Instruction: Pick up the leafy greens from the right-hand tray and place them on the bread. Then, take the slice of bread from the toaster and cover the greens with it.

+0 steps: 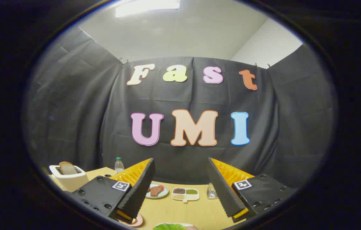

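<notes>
Leafy greens [170, 226] lay closest of all, on a white tray whose rim barely showed, below and between the two fingers of the hand-held gripper [180, 191]. Those fingers stood wide apart and held nothing, raised above the counter [183, 210]. A pink plate [135, 221] peeked out under the left finger. Beyond the fingers, in the gap between them, sat a plate with dark food [157, 191], then a divided dish of grains [185, 194] just beside it, and a small glass jar [211, 191] near the right finger. Farther left, a white toaster [68, 177] held a bread slice [68, 168] upright in its slot, with a plastic bottle [119, 164] behind, toward the cloth wall.
</notes>
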Tool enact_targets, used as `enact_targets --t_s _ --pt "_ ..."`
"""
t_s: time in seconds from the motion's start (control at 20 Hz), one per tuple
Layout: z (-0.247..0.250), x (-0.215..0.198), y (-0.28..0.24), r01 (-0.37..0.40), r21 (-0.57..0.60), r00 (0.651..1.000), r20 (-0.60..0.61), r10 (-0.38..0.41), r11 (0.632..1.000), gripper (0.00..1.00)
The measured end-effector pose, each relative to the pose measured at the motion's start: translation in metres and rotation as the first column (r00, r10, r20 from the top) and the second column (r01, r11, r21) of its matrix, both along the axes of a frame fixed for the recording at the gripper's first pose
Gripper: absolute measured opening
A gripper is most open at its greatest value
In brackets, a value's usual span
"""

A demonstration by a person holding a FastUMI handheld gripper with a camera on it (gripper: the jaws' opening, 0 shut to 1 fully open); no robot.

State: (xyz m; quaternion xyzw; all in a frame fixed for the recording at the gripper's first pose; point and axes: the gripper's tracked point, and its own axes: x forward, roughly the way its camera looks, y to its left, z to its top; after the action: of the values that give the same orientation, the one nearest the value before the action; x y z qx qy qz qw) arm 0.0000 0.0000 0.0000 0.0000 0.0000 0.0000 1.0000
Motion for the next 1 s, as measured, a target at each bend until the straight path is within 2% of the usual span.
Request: enact_targets --t_s 0.7,1.0 --pt "-0.01 0.003 -0.021 -0.017 0.008 0.999 -0.032 0.017 1.0 1.0" --pt "-0.02 0.014 -0.034 -0.062 -0.024 0.996 -0.062 0.06 0.998 1.0"
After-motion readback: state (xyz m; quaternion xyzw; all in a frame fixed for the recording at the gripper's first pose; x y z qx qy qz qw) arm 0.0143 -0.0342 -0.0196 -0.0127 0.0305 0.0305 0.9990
